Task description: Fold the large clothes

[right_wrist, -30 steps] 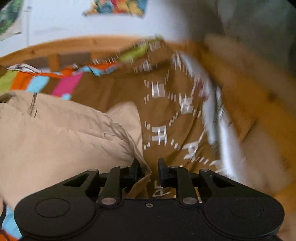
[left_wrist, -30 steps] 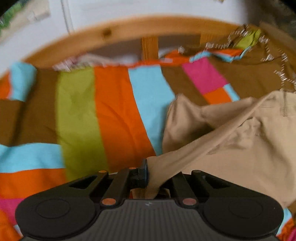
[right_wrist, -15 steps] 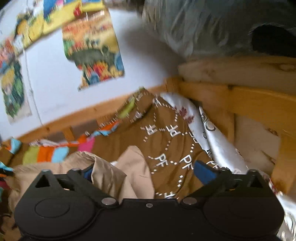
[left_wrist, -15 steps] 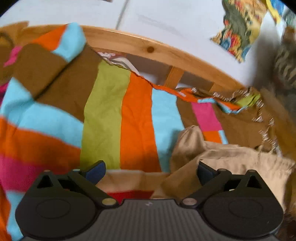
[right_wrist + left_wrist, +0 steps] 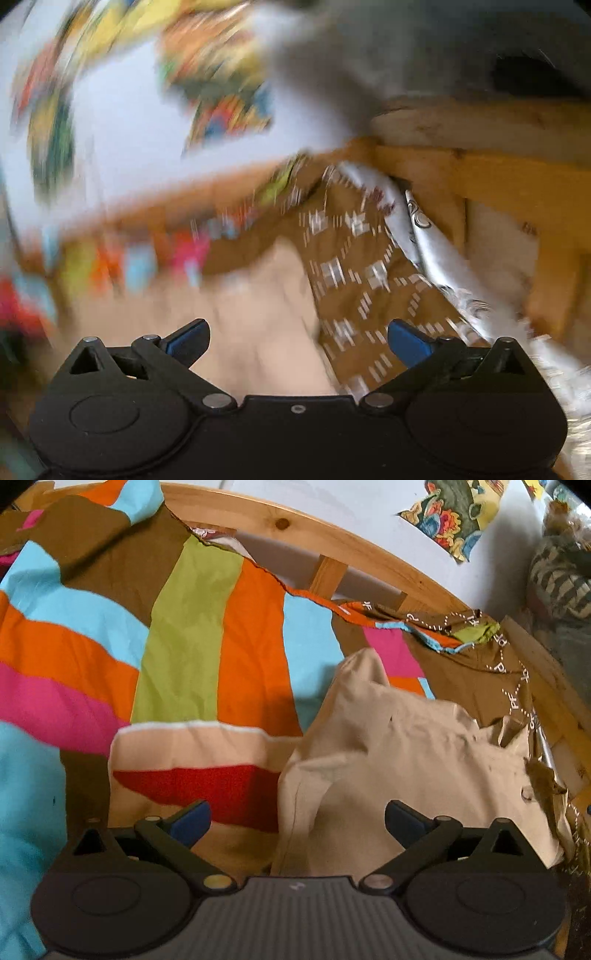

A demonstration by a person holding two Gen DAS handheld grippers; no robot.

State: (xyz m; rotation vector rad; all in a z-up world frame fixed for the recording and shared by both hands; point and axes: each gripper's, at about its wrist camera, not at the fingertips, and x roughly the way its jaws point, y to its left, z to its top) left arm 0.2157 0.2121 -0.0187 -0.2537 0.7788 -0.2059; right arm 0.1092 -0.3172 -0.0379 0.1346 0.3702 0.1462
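Lying crumpled on the striped bedcover, the beige garment sits near the wooden bed rail. Left gripper and right gripper: jaws spread wide, holding nothing.

The beige garment is matt woven cloth, creased and soft, heaped on a striped cover of smooth, slightly wrinkled cotton-like fabric. Behind the cover, the bed rail is pale varnished wood with a visible knot. The left gripper is matt black plastic with ribbed housing and blue fingertips. Right of the garment, a silvery sheet looks glossy, perhaps satin, though blur obscures it.
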